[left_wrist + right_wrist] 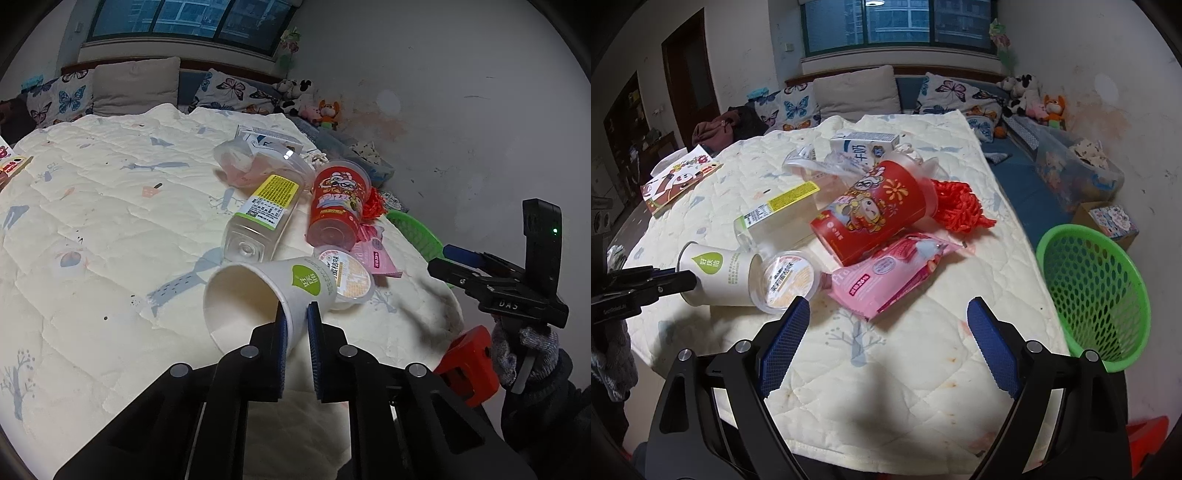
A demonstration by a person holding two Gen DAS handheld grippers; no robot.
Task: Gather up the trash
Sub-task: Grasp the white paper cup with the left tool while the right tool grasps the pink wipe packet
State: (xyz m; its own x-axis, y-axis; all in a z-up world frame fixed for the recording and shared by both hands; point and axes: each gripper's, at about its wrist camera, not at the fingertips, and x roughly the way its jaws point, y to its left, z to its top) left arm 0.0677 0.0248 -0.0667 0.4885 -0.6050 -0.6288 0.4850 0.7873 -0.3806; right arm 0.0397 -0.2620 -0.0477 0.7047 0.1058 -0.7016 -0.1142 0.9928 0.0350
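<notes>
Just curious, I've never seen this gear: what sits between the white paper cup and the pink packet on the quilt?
In the right wrist view, a small clear lidded tub lies between the white paper cup and the pink packet, touching the cup.

Two cups (720, 273) (875, 218), one bottle (779, 218), one basket (1097, 291).

Quilted cream bedspread (886, 387) directly under and ahead of the tongs. Far ahead: butterfly-print pillows (792, 105) flanking a plain beige pillow (858, 92), window (901, 22) above. Ahead-right, stuffed toys (1030, 98) along the wall. Ahead-left, an illustrated booklet (677, 182) flat on the spread.
</notes>
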